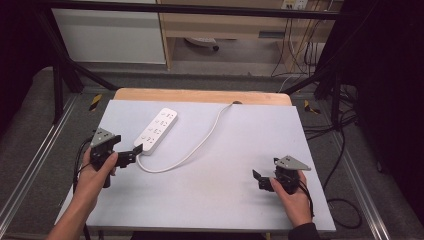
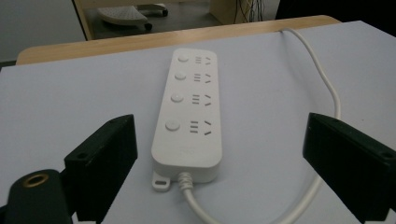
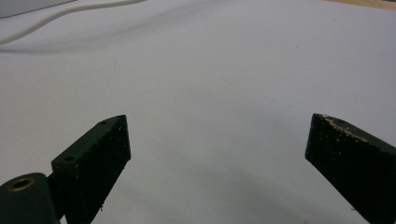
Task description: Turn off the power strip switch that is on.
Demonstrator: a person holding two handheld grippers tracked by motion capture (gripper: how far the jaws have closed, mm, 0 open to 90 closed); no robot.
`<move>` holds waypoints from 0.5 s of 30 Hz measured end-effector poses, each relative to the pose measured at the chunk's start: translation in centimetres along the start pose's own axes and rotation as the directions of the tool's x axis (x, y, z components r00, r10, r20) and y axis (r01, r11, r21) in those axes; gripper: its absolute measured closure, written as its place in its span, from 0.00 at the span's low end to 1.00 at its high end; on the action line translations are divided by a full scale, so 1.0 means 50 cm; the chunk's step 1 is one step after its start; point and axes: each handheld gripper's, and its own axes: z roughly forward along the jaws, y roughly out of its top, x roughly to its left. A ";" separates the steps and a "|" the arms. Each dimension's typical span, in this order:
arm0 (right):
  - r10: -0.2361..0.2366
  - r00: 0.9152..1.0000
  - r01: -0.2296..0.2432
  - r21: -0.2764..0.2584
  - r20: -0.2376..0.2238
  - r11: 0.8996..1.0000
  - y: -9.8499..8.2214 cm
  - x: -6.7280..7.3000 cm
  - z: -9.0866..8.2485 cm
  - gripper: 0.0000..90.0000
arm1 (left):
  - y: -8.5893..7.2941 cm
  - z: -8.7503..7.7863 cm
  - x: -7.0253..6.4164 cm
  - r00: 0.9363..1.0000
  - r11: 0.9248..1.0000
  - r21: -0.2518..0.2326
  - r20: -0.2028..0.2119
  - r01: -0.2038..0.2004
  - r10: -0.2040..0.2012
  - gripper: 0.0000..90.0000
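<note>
Approach step, I judge: your released left claw (image 2: 219, 154) frames the white plastic four-outlet power strip (image 2: 190, 109); close next, right claw (image 3: 217, 154) released.

- High view looked forward and down over the whole table (image 1: 210, 200).
- Left gripper view sat close, facing the power strip (image 2: 189, 112) at 12 o'clock, shared with high view.
- Right gripper view skimmed the tabletop.

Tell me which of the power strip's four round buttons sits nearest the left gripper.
The button at the cord end of the power strip; the left gripper faces that end, the other three lie farther off.
</note>
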 end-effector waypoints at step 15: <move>0.007 1.000 -0.007 0.006 0.003 1.000 -0.001 0.002 0.000 0.05 | 0.083 0.060 0.034 1.000 1.000 -0.018 0.002 -0.019 0.019 0.10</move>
